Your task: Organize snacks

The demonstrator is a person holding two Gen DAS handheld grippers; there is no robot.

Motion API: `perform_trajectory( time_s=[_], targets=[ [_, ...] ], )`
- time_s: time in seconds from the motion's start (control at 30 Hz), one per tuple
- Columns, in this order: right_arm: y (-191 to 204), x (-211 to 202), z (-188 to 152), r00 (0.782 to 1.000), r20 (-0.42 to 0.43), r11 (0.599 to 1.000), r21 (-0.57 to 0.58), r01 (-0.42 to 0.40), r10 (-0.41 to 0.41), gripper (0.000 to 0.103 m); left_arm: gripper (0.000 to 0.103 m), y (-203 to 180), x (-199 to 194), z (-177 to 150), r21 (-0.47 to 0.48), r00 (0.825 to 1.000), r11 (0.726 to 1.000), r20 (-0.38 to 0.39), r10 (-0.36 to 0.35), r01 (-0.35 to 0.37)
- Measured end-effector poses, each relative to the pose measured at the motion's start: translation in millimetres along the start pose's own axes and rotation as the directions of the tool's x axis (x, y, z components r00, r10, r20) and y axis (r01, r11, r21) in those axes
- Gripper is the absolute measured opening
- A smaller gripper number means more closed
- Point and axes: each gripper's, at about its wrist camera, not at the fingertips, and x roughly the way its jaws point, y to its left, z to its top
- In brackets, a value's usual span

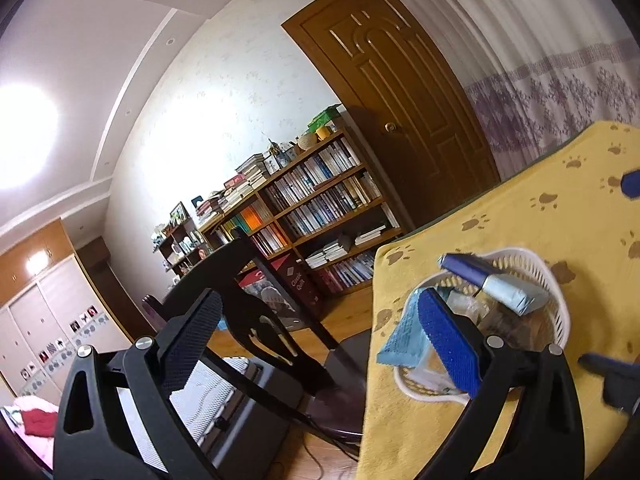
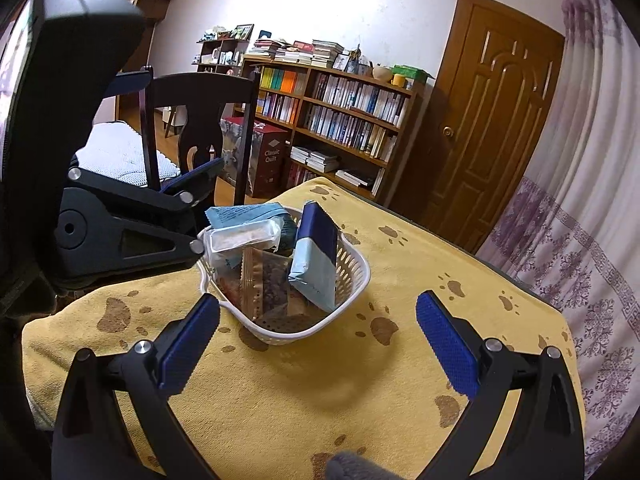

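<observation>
While both tongs, left gripper (image 1: pixel 320 340) and right gripper (image 2: pixel 318 346), gape empty, that upright blue pack (image 2: pixel 316 258) at the basket's (image 2: pixel 352 284) three o'clock could topple if nudged!

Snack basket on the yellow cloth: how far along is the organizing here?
Done: several packets, including a blue-and-navy one, sit in the white basket, and no loose snacks show on the yellow cloth. In hand: nothing; the right gripper is open and empty, the left gripper open at the basket's edge. Left: apparently little.
</observation>
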Motion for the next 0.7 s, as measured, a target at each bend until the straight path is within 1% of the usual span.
perform_trajectory(
  time_s=[0.17, 0.27, 0.4, 0.7],
  targets=[
    [1.5, 1.3, 0.2, 1.000, -0.002, 1.000, -0.005, 0.009, -0.009, 0.098, 0.100, 7.5, 2.4, -7.8, 0.034, 0.999, 0.999, -0.016, 0.042, -0.041],
    [3.1, 1.8, -0.1, 1.000, -0.002, 1.000, -0.010, 0.013, -0.013, 0.098, 0.100, 12.6, 3.5, -10.8, 0.031, 0.998, 0.998, -0.027, 0.055, -0.054],
    [5.5, 2.0, -0.1, 1.000, -0.002, 1.000, -0.017, 0.018, -0.019, 0.098, 0.100, 15.4, 2.0, -12.4, 0.035, 0.998, 0.998, -0.023, 0.050, -0.049],
    [6.5, 1.2, 0.6, 1.000, 0.002, 0.999, -0.023, 0.025, -0.025, 0.098, 0.100, 4.8, 0.9, -12.8, 0.086, 1.000, 0.996, -0.011, 0.026, -0.025]
  ],
)
